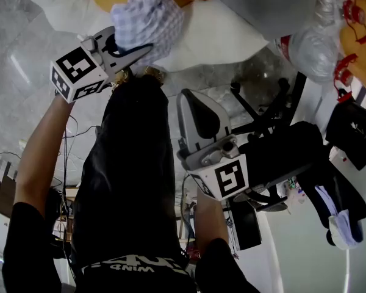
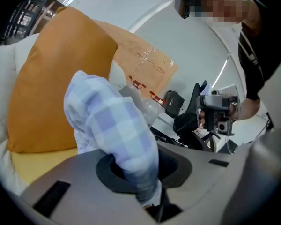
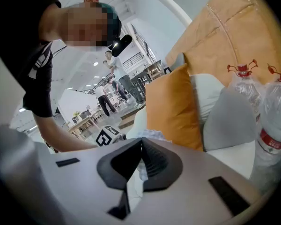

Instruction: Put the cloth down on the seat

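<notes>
Nearest, the left gripper (image 1: pixel 141 50) has its jaws narrowed onto a blue-and-white checked cloth (image 2: pixel 113 125), pinching one fold while the rest bunches loosely above and beyond the tips; the right gripper (image 3: pixel 140 144), lower and off to the side in the head view, has its jaws brought together at the tips with nothing between them, so it takes no part in the hold; the cloth is held up in front of the white seat (image 1: pixel 222 38), and I cannot tell from these views whether any of it touches the cushion, though it looks just short of it; behind the seat stands an orange cushion (image 2: pixel 56 74), with a grey cushion (image 3: pixel 228 118) beside it and two clear water bottles (image 3: pixel 277 121) with red caps further along on the right; judged from this, the step in hand is bringing the cloth to the seat, and the putting-down is not yet done; the next move calls for taking the bundle onto a bare part of the white seat, clear of the cushions and bottles, then letting the left jaws part so the fold slips free; the soft fabric may cling to a pad, so a clean draw-back would matter.
</notes>
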Available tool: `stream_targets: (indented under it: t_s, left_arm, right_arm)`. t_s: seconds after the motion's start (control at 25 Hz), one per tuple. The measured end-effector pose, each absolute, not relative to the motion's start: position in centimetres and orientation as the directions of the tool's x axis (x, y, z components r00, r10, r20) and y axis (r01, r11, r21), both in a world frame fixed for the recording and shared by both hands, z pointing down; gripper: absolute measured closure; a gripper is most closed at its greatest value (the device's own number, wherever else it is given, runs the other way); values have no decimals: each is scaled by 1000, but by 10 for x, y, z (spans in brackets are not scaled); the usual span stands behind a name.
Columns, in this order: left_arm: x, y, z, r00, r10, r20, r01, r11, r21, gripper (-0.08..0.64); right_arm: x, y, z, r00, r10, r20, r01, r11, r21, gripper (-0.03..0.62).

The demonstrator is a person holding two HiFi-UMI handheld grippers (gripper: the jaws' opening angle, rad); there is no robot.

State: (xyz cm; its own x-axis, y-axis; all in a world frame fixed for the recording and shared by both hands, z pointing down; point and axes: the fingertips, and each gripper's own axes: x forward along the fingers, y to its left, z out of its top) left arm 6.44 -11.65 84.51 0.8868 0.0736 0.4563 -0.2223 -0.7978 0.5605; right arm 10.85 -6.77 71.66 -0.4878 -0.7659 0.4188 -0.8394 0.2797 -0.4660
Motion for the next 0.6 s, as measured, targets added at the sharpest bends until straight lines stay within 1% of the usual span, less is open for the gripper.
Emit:
stream_targets:
  t_s: [0.28, 0.6]
  left_arm:
    - [70, -127, 891, 857, 97, 507, -248, -783, 570, 483]
    - [58, -136, 908, 830, 91, 550, -290, -773, 564, 483]
  right_arm:
    - [109, -77, 723, -491, -763, 420, -835, 277, -475, 571]
    - [104, -77, 727, -504, -753, 422, -828, 282, -486, 571]
